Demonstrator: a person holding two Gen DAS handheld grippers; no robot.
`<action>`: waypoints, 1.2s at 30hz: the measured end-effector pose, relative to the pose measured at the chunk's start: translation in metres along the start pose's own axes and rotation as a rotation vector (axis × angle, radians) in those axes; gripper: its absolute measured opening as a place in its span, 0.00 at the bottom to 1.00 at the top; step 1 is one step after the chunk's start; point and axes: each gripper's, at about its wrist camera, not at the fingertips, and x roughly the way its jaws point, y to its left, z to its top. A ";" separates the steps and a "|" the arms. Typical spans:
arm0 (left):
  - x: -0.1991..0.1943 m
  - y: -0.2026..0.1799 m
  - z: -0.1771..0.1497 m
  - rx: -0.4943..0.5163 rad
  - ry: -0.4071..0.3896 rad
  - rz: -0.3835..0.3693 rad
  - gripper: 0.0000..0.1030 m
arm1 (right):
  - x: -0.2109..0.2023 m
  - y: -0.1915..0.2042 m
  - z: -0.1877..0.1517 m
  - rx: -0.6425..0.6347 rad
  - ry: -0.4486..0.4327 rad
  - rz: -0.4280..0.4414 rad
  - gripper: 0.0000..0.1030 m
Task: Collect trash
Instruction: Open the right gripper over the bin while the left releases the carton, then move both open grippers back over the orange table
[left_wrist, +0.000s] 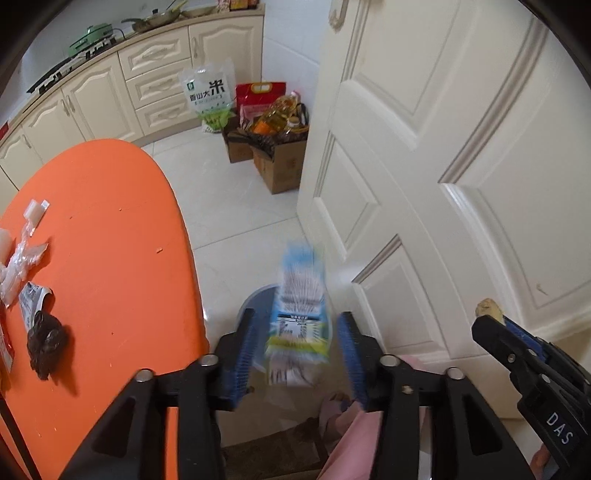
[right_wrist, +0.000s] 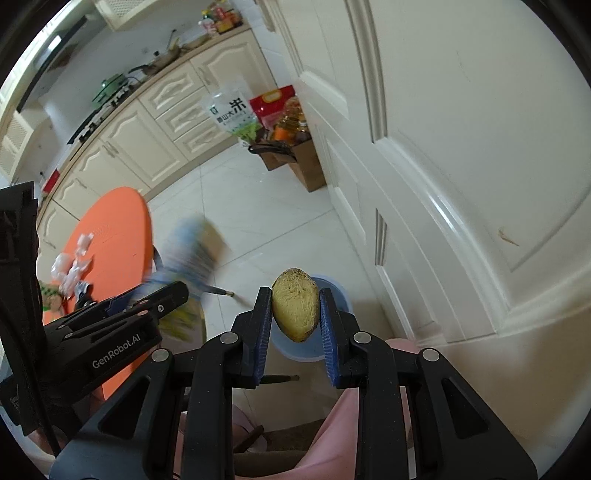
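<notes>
Mid-task: the left gripper (left_wrist: 299, 350) stands released with a blurred blue-and-white carton (left_wrist: 299, 317) loose between its jaws above the blue bin (right_wrist: 332, 295), the right gripper (right_wrist: 295, 325) clamps a yellowish scrap (right_wrist: 295, 304) over it, and wrappers (left_wrist: 22, 254) remain at the orange table's (left_wrist: 110, 221) left edge.

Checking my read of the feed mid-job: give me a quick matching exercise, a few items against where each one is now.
Things:
1. yellowish fibrous lump
2. blue and white packet
3. dark crumpled wad
4. rice bag

Places:
A. on the orange table
B. pinched in the right gripper
C. on the floor against the cabinets
D. loose and blurred between the open left gripper pads, above the bin

Pairs: 1-B, 2-D, 3-A, 4-C
</notes>
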 end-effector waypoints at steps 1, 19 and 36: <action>0.002 -0.001 0.005 -0.008 0.007 0.000 0.56 | 0.002 -0.001 0.001 0.001 0.005 0.003 0.23; -0.029 0.036 -0.013 -0.107 -0.071 0.058 0.59 | 0.014 0.044 0.013 -0.063 0.000 0.091 0.49; -0.096 0.064 -0.088 -0.158 -0.161 0.065 0.64 | -0.049 0.075 -0.025 -0.141 -0.095 0.096 0.59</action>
